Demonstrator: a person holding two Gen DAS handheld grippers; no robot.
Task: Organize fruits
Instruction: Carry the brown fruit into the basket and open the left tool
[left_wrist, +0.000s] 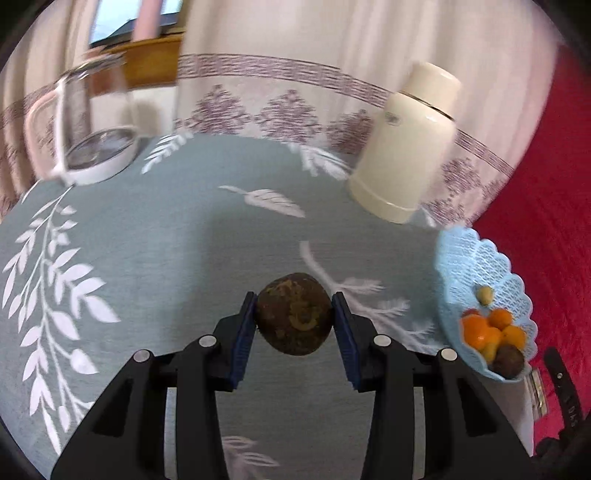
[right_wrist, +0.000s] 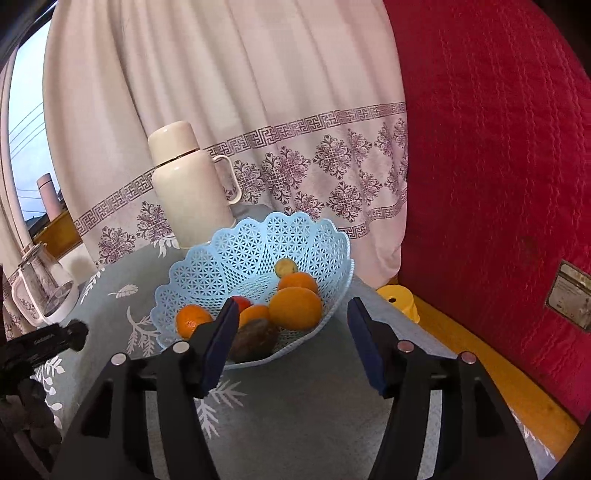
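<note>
My left gripper (left_wrist: 294, 316) is shut on a round brown fruit (left_wrist: 294, 313) and holds it above the blue-grey tablecloth (left_wrist: 155, 258). The light blue lattice basket (left_wrist: 476, 258) stands at the table's right edge and holds several oranges (left_wrist: 480, 330), a dark brown fruit (left_wrist: 509, 361) and a small yellow-green fruit (left_wrist: 485, 294). In the right wrist view my right gripper (right_wrist: 291, 314) is open and empty, just in front of the basket (right_wrist: 236, 254). Oranges (right_wrist: 295, 308), a brown fruit (right_wrist: 255, 339) and a small green fruit (right_wrist: 285, 266) lie in it.
A cream thermos flask (left_wrist: 406, 147) stands at the back of the table, also seen in the right wrist view (right_wrist: 192, 192). A glass jug (left_wrist: 92, 122) stands at the back left. A red quilted cover (right_wrist: 498, 166) and a yellow stool (right_wrist: 400, 297) lie to the right.
</note>
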